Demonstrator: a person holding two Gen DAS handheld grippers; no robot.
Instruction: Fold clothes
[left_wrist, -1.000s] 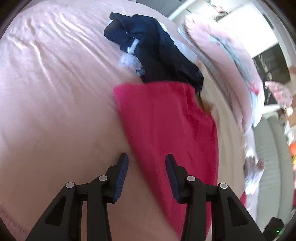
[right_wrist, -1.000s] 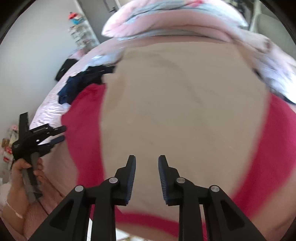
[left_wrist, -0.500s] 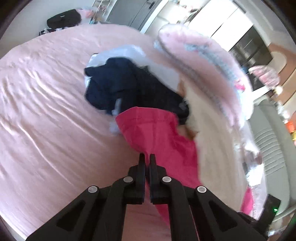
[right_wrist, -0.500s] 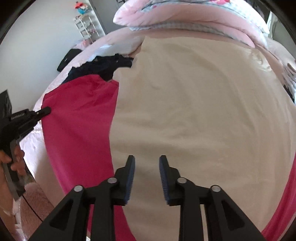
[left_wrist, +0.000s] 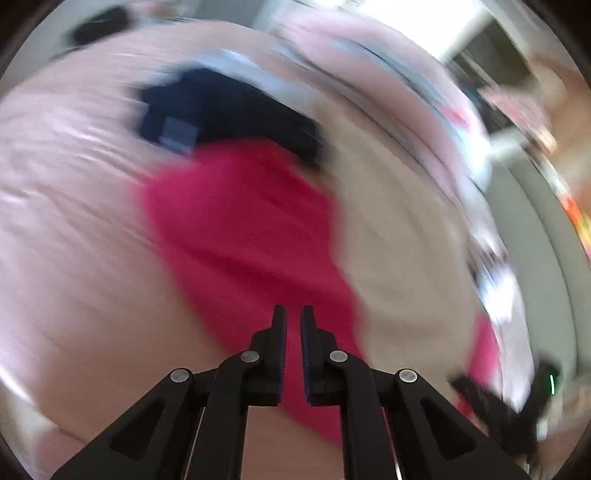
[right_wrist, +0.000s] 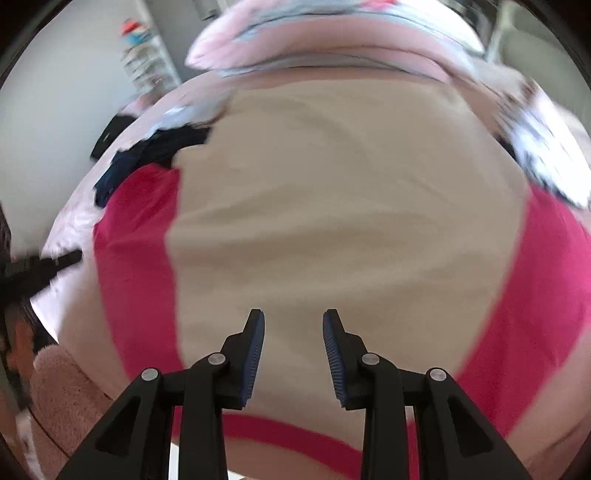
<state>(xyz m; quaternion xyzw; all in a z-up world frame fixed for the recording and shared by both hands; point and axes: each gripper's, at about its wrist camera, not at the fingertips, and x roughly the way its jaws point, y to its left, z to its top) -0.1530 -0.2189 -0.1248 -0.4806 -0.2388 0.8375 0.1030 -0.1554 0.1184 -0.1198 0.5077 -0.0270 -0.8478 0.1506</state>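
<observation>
The left gripper (left_wrist: 293, 321) fills the bottom centre of the left wrist view, its fingers (left_wrist: 279, 332) clenched to a thin slit. Red cloth shows behind the slit, but blur hides whether any of it is pinched. The red garment (left_wrist: 243, 229) runs from the centre of that frame down to the fingertips, spread on the pink bed (left_wrist: 74, 229). To its right lies the beige garment (left_wrist: 402, 240), its edge overlapping the red one. At the upper middle a dark navy pile of clothes (left_wrist: 221, 107) touches the top edge of the red cloth. A pink and white duvet (left_wrist: 388, 85) arcs across the upper right.

In the right wrist view the right gripper (right_wrist: 293, 325) sits at the bottom centre, its fingers (right_wrist: 255, 354) released and apart, with only the beige garment seen behind the gap and nothing gripped. The beige cloth occupies the middle of that frame, and the red garment shows past it at the left, right and bottom edges. The navy pile lies at the upper left, the duvet along the top. At the far left edge the left gripper appears as a blurred dark shape.
</observation>
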